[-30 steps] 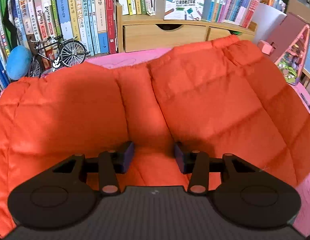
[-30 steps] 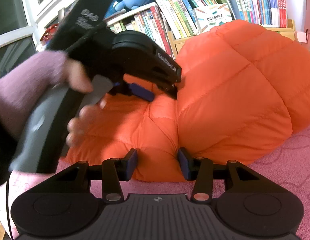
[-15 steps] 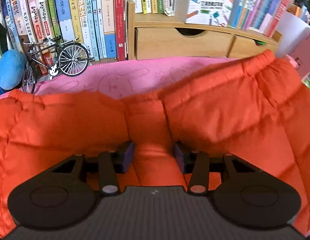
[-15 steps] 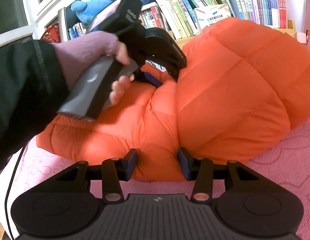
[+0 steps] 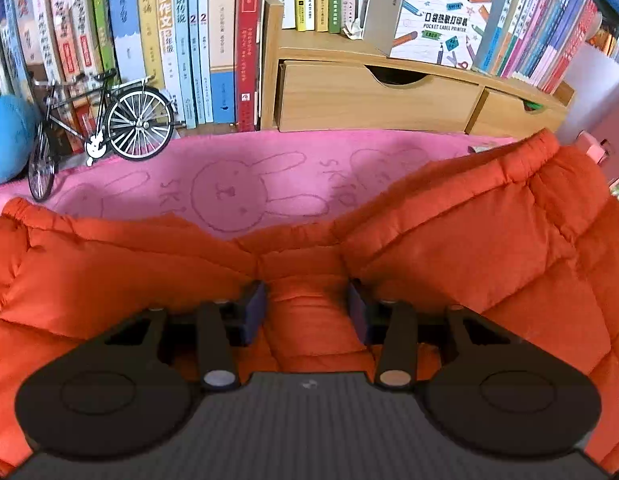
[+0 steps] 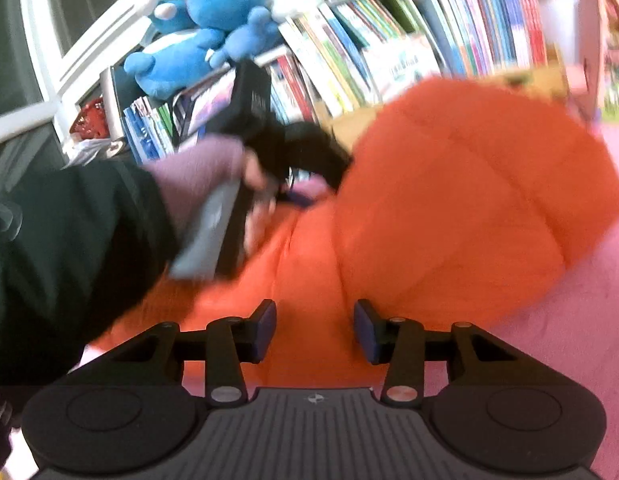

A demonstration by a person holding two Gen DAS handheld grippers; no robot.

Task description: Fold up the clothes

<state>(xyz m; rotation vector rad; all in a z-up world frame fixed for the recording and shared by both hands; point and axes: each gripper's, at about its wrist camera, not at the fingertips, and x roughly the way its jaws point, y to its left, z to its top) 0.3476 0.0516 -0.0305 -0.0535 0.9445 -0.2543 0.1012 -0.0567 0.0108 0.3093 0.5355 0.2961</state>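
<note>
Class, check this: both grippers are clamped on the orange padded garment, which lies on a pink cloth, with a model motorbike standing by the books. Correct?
One slip: it is a model bicycle, as the left wrist view shows. Both the left gripper and right gripper do clamp the orange padded garment on the pink cloth.

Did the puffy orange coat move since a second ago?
Yes. In the left wrist view the orange coat has dropped below the wooden drawers, uncovering the pink bunny blanket.

**Black tools, mauve cuff, dark sleeve**

Left gripper (image 5: 307,312): matte black, ribbed grey deck, two round discs, silver rivets, dark blue pads on the fingers (image 5: 255,312). Right gripper (image 6: 314,330) looks identical. The sleeve (image 6: 69,240) is dark green-black, a mauve knit cuff (image 6: 197,168) peeking out.
</note>
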